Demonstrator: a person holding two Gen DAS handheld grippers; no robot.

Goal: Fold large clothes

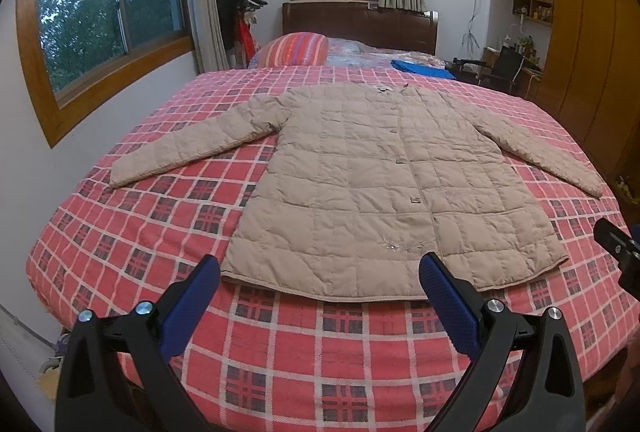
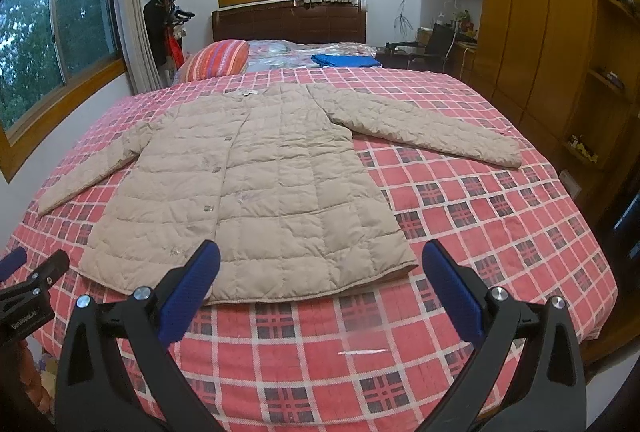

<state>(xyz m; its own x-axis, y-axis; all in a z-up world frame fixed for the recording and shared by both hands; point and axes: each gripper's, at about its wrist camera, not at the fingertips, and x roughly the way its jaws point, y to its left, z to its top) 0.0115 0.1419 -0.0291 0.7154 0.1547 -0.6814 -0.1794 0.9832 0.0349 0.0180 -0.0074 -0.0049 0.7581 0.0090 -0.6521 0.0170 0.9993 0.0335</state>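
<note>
In the left wrist view, a beige quilted jacket (image 1: 360, 172), puffy and stitched into square panels, lies flat and face up on a bed covered by a red plaid blanket (image 1: 140, 224) of coarse woven cloth. Both sleeves spread outward, one toward 9 o'clock and one toward 3 o'clock, and small metallic snaps run down the front placket. The left gripper (image 1: 320, 284) hovers just short of the hem at 6 o'clock, its two blue, dimple-textured fingers (image 1: 444, 296) spread wide apart and holding nothing; the black plastic frame carries shiny round bolts. At 3 o'clock the tip of the right gripper (image 1: 620, 252) shows at the edge. A striped bolster pillow (image 1: 296, 48) lies at 12 o'clock before a dark wooden headboard (image 1: 360, 24). In the right wrist view, the jacket (image 2: 256, 184) sits left of centre, its hem curving at 6 o'clock. The right gripper (image 2: 320, 272) also has its blue fingers (image 2: 448, 284) wide apart and empty, above the hem's right corner. A folded blue cloth (image 2: 344, 60) rests at 12 o'clock, and glossy wooden wardrobes (image 2: 532, 12) fill 2 o'clock.
</note>
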